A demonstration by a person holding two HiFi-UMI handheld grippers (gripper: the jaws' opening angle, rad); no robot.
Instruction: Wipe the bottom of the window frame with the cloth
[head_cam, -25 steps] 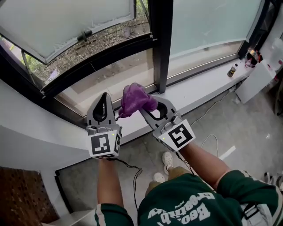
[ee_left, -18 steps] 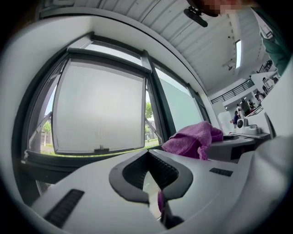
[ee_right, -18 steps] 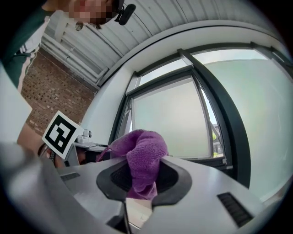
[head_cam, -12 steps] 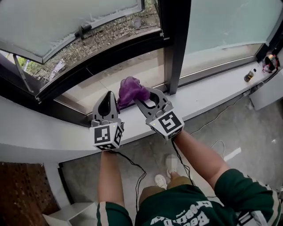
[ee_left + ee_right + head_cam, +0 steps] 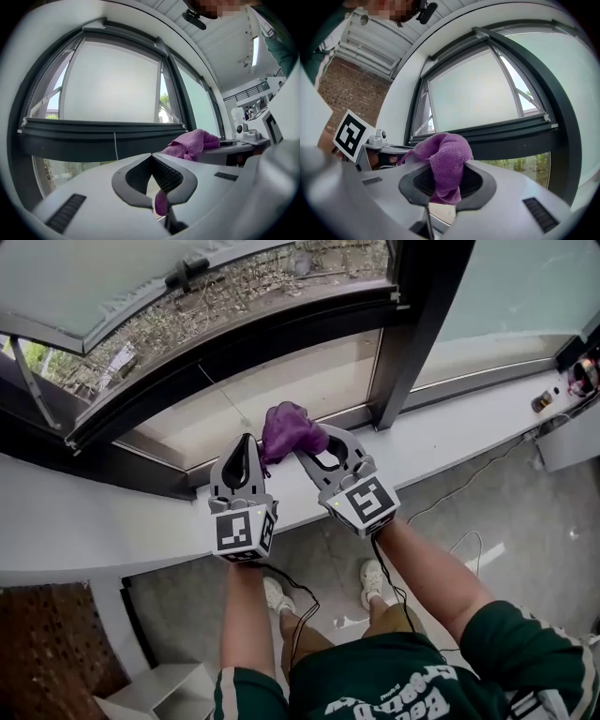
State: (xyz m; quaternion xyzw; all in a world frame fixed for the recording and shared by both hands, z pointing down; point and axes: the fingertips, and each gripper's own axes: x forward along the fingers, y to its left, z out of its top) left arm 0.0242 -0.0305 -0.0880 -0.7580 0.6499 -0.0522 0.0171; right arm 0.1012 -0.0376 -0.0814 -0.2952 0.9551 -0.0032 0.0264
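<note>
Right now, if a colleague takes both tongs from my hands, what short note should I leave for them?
Left tongs: shut, gripping nothing, just beside the cloth.
Right tongs: shut on the purple cloth, which is bunched at the tips.
Position: the cloth is at the bottom rail of the window frame, above the white sill. Whether it touches the rail cannot be told.
Done: cloth gripped and at the rail.
Left: wipe along the rail.

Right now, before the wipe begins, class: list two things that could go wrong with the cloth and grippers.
1. The cloth sits bunched in the right gripper; dragged along the frame, it might pull free.
2. The left gripper, shut and empty, hangs close beside; the two could collide during the stroke.
</note>
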